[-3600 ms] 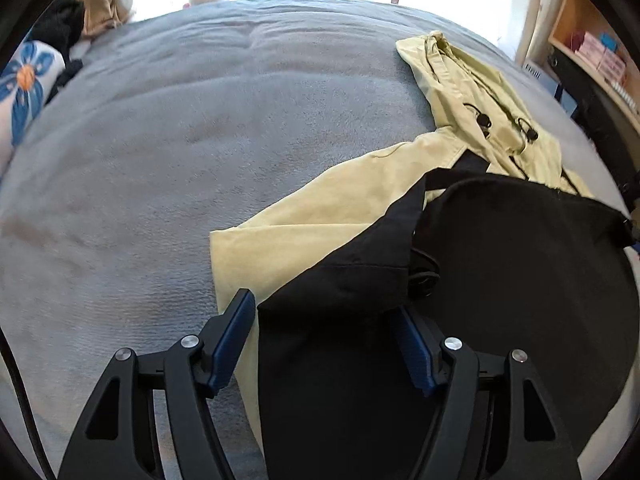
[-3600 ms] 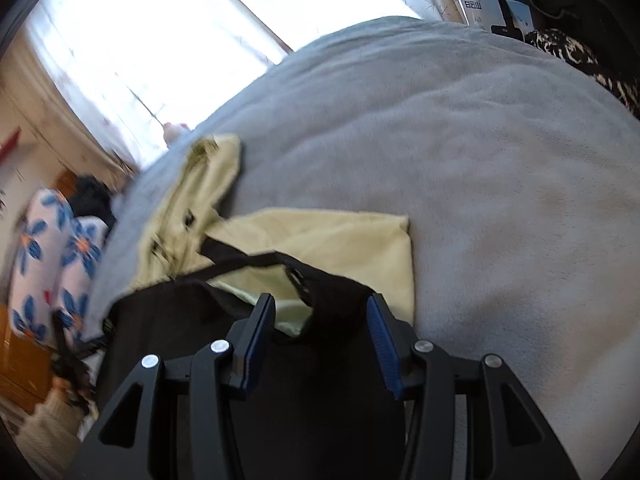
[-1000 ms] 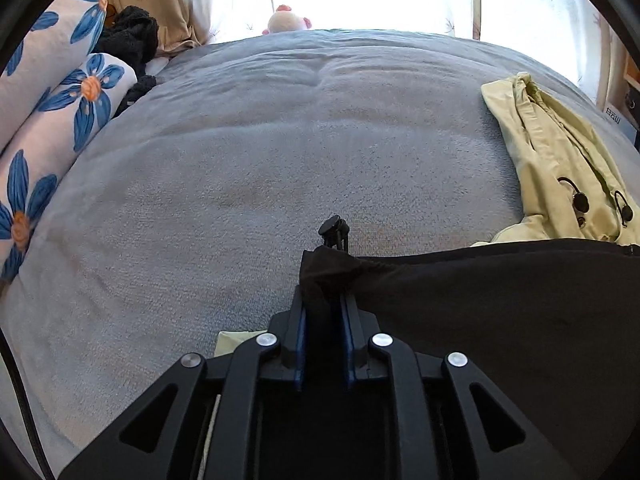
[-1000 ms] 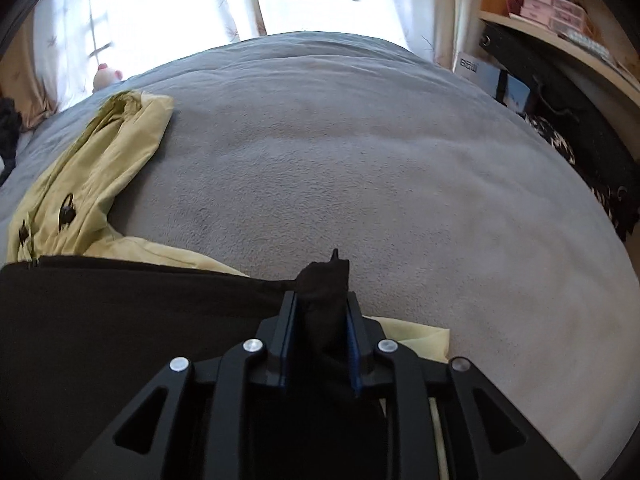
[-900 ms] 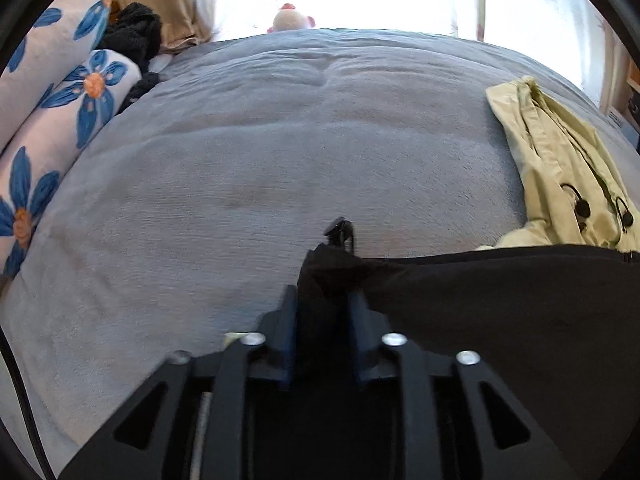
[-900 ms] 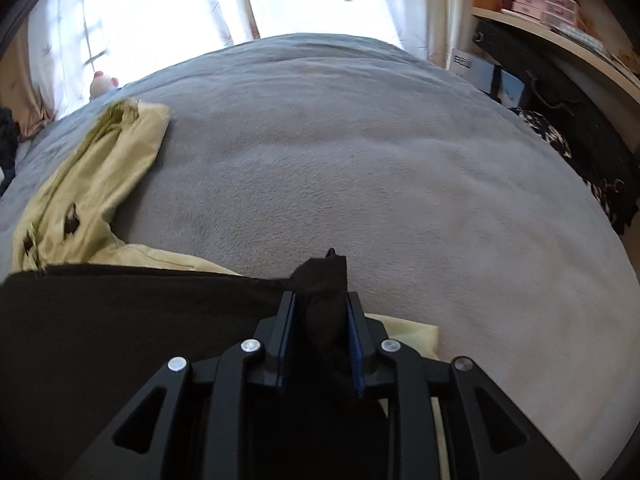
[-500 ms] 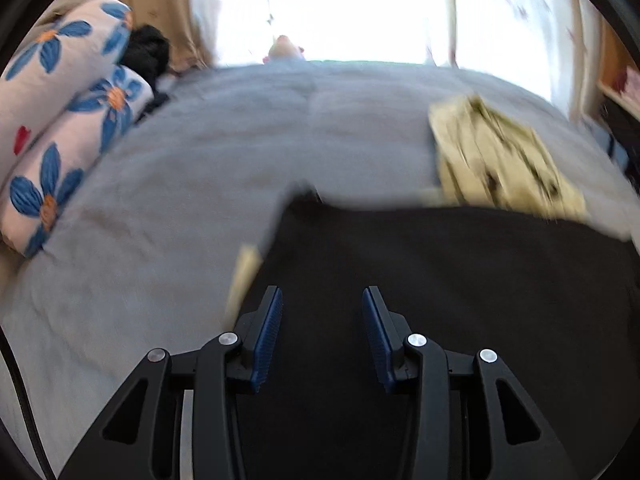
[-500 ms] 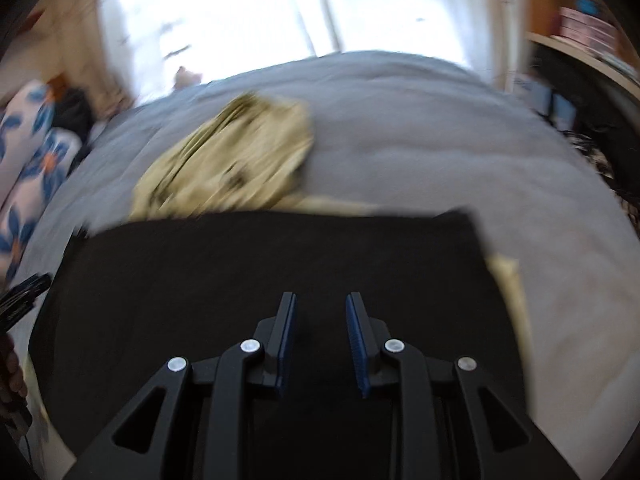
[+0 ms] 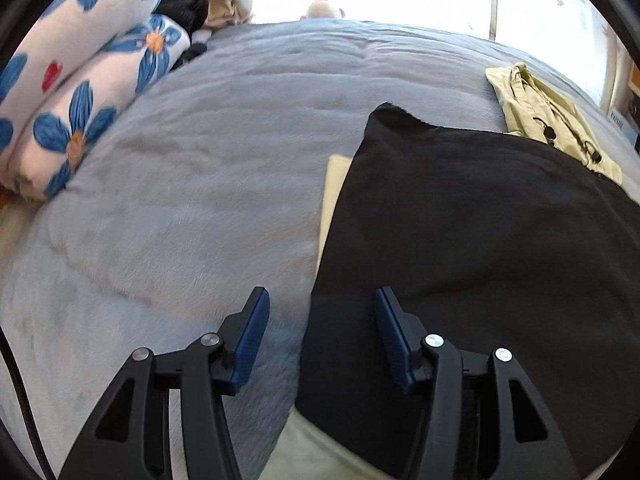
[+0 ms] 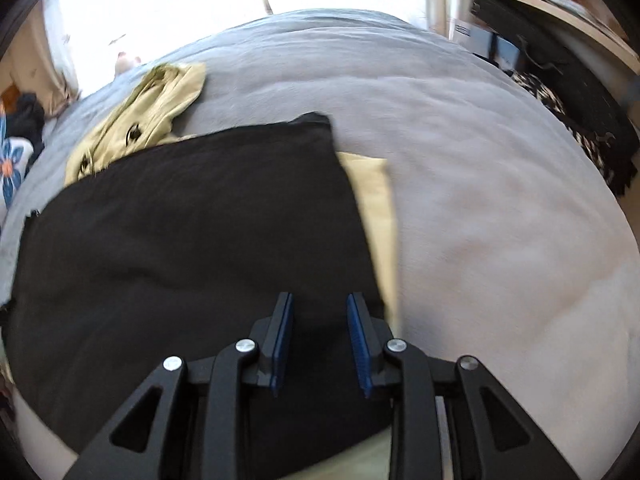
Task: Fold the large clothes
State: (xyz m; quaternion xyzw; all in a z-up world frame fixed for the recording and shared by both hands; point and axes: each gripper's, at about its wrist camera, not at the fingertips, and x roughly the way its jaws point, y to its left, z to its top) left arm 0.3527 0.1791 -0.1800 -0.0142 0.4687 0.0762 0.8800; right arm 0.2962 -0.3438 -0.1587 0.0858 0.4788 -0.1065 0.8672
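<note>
A pale yellow hooded jacket (image 9: 540, 120) (image 10: 160, 96) with a black lining lies on a grey bed (image 9: 200, 180) (image 10: 480, 160). Its black folded part (image 9: 480, 220) (image 10: 192, 232) lies flat over the yellow sleeves, with the hood sticking out beyond it. My left gripper (image 9: 320, 320) hangs over the black part's left edge, its jaws opening, nothing pinched between the blue pads. My right gripper (image 10: 320, 328) hovers above the black part near its right edge, jaws opening a little, nothing pressed between them.
Flowered pillows (image 9: 72, 92) and dark clothing (image 9: 184, 0) lie at the bed's left end. A bright window with a small toy (image 9: 324, 8) is beyond the bed. A wooden shelf (image 10: 560, 12) and dark furniture stand on the right.
Both grippers let go of the black corners they pinched and drew back toward me. The black part now lies spread flat over the yellow jacket.
</note>
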